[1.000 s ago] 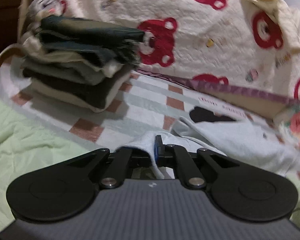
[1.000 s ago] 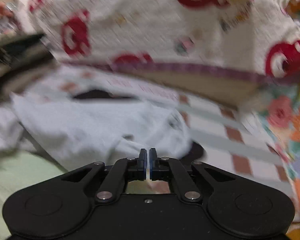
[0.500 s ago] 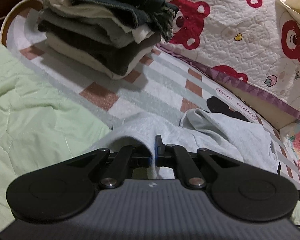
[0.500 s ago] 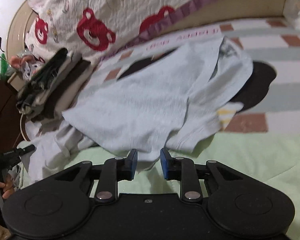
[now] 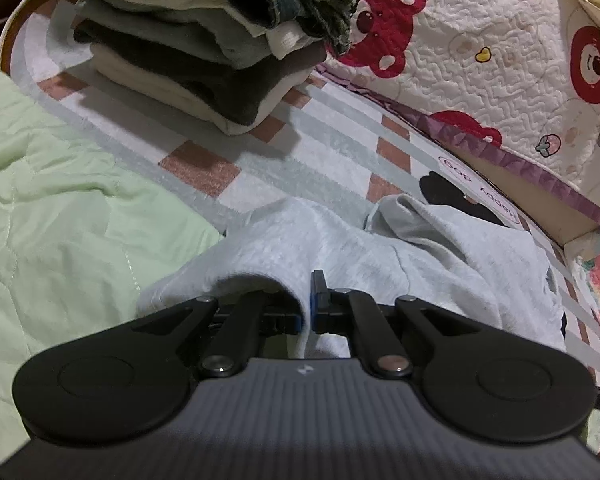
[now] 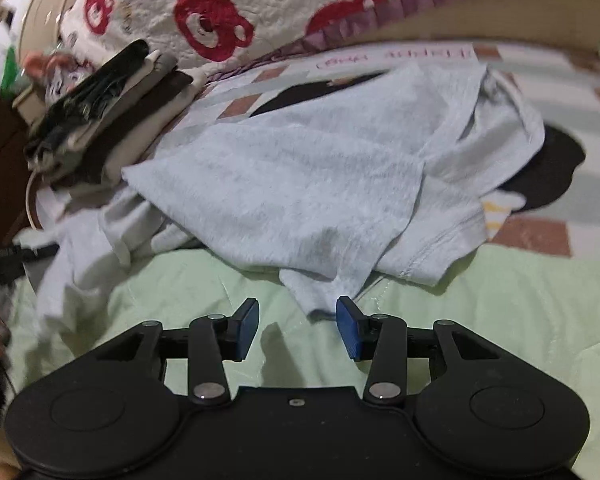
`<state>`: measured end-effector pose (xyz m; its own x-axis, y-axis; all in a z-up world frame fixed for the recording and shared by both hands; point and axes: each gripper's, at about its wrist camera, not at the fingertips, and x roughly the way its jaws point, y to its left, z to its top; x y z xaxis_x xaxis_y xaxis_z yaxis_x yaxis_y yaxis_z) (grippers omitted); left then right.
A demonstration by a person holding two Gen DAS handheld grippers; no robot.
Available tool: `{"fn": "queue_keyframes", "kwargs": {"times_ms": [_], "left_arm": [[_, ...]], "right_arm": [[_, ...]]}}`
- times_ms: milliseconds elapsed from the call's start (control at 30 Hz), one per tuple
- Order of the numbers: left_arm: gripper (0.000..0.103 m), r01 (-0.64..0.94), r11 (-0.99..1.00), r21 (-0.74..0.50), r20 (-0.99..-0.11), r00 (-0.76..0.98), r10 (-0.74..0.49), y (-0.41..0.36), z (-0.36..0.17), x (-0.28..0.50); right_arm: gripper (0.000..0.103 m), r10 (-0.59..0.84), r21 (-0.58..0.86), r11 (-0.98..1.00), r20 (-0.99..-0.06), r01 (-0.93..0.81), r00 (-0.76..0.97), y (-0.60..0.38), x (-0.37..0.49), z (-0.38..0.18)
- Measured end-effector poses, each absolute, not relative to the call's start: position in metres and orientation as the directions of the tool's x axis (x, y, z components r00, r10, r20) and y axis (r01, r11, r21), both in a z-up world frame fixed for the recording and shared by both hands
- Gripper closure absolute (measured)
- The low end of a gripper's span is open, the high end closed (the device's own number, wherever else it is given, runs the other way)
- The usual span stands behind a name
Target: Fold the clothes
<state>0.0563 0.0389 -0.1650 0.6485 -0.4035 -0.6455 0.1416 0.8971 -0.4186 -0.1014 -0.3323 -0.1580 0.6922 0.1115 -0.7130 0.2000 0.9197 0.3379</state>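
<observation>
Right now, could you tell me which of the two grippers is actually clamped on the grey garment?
The left gripper: its jaws pinch a fold of the light grey T-shirt. The right gripper stands open, having just been opening, nothing pressed between its pads.

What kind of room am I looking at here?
Most likely a bedroom, with the work done on a bed: a quilted bear-print blanket, a pale green quilt and a stack of folded clothes beside a grey T-shirt.
</observation>
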Motion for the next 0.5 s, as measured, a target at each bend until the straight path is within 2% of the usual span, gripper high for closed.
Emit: {"fn": "queue_keyframes", "kwargs": {"times_ms": [200, 333, 400, 500], "left_arm": [[0.098, 0.101, 0.872, -0.479, -0.664, 0.608, -0.435, 0.044, -0.176, 0.061], [0.098, 0.098, 0.877, -0.47, -0.676, 0.599, -0.429, 0.041, -0.178, 0.061], [0.098, 0.103, 0.885, -0.454, -0.68, 0.602, -0.419, 0.039, -0.178, 0.061], [0.098, 0.109, 0.9, -0.423, -0.686, 0.611, -0.396, 0.037, -0.176, 0.06]], "right_arm": [[0.053, 0.124, 0.396, 0.884, -0.712, 0.249, 0.692, -0.343, -0.095, -0.167], [0.054, 0.136, 0.448, 0.849, -0.699, 0.282, 0.702, -0.347, -0.084, -0.173], [0.098, 0.126, 0.406, 0.887, -0.672, 0.221, 0.73, -0.34, -0.084, -0.163], [0.098, 0.112, 0.275, 0.957, -0.635, 0.088, 0.764, -0.316, -0.095, -0.139]]}}
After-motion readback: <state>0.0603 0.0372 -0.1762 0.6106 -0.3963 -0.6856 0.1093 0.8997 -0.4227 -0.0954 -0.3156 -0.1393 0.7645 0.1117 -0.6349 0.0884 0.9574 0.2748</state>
